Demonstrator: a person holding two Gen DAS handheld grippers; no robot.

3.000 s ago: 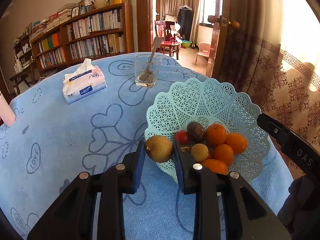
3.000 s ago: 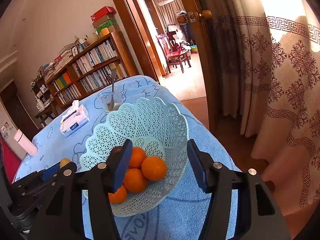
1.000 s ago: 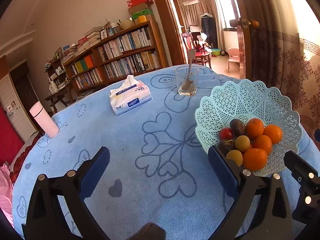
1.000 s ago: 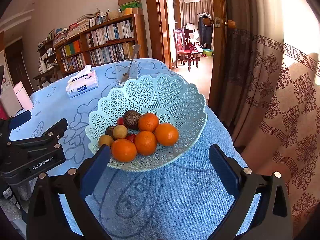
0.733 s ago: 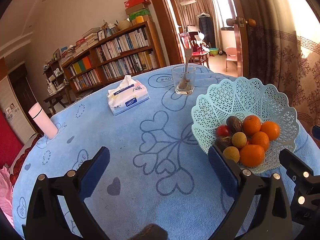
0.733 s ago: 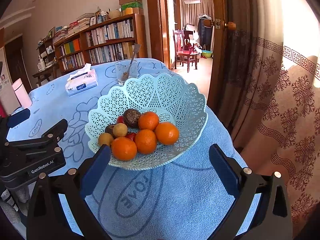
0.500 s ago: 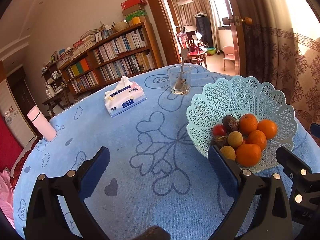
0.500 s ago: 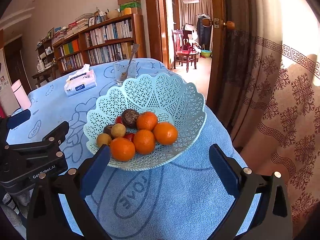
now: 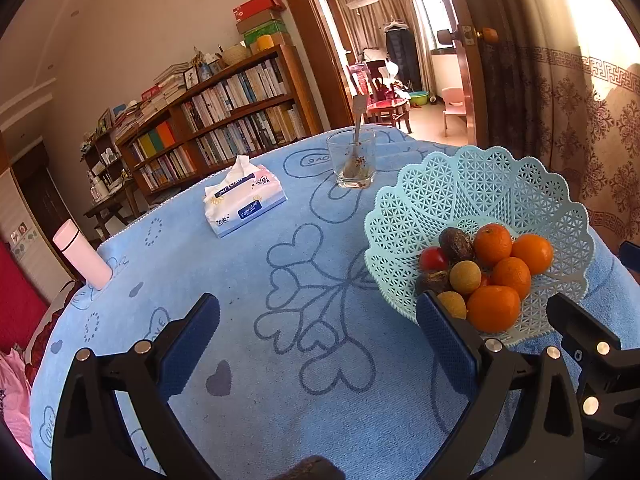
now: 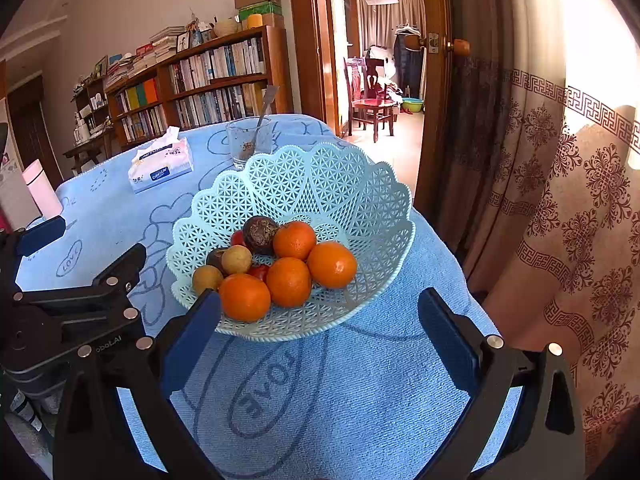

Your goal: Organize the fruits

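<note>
Oranges (image 10: 289, 281), small brown fruits, piled in basket (image 10: 360, 208)

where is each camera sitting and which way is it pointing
Left wrist: on the left gripper, looking across the blue tablecloth toward the bookshelf; its own open fingers show, and the right gripper at the right edge.
Right wrist: on the right gripper, facing the fruit basket; its open fingers show, and the left gripper at left.
Shared: basket, glass, tissue pack.
</note>
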